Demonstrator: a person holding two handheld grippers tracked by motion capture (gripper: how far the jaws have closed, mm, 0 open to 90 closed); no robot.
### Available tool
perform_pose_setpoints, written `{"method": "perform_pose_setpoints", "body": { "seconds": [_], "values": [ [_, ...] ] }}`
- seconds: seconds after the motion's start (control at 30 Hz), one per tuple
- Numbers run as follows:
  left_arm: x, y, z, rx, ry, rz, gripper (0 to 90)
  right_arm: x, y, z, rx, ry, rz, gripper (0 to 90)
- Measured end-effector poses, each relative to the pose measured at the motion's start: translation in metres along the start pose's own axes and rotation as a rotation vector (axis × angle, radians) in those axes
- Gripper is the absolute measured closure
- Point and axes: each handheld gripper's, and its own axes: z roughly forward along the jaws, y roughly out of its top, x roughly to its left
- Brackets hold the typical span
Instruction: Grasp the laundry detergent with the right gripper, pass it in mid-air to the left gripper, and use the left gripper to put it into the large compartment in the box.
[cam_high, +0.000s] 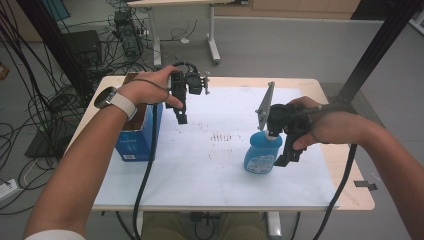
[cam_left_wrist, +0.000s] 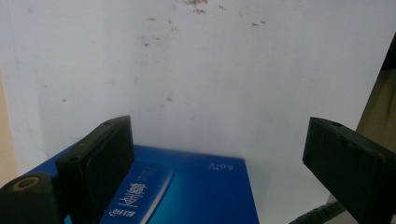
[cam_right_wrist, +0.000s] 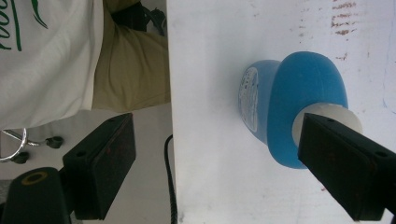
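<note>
Bottle (cam_high: 263, 156), blue with a white cap, stands upright on the white surface (cam_high: 200, 170), long axis vertical, cap pointing up, well to the right of the blue box (cam_high: 134, 142). Right tongs (cam_high: 290, 152) hang released just over its cap, which hides part of the neck. Left tongs (cam_high: 181, 117) gape released above the box, whose far end is cut off.

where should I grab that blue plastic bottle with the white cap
Probably at the neck, just under the white cap, coming from above. The blue plastic bottle stands upright on the white sheet, and its body looks wider than the open right tool.
</note>
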Motion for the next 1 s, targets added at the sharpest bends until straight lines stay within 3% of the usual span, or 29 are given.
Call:
{"method": "perform_pose_setpoints", "body": {
  "seconds": [0.23, 0.47, 0.6, 0.73, 1.0],
  "values": [
    [0.000, -0.001, -0.001, -0.003, 0.003, -0.002, 9.4, -0.001, -0.003, -0.008, -0.019, -0.028, 0.004, 9.1],
    [0.000, -0.001, 0.000, -0.005, 0.009, -0.005, 9.4, -0.001, -0.010, -0.021, -0.101, -0.071, 0.015, 4.9],
    [0.000, -0.001, 0.000, -0.009, 0.011, -0.006, 9.4, -0.002, -0.016, -0.028, -0.127, -0.102, -0.020, 5.0],
    [-0.001, 0.000, 0.001, -0.015, 0.012, -0.008, 9.4, -0.007, -0.023, -0.028, -0.147, -0.128, -0.016, 4.6],
    [0.000, 0.003, 0.003, -0.024, 0.011, -0.008, 9.6, -0.015, -0.037, -0.024, -0.161, -0.131, 0.013, 4.4]
  ]
}}
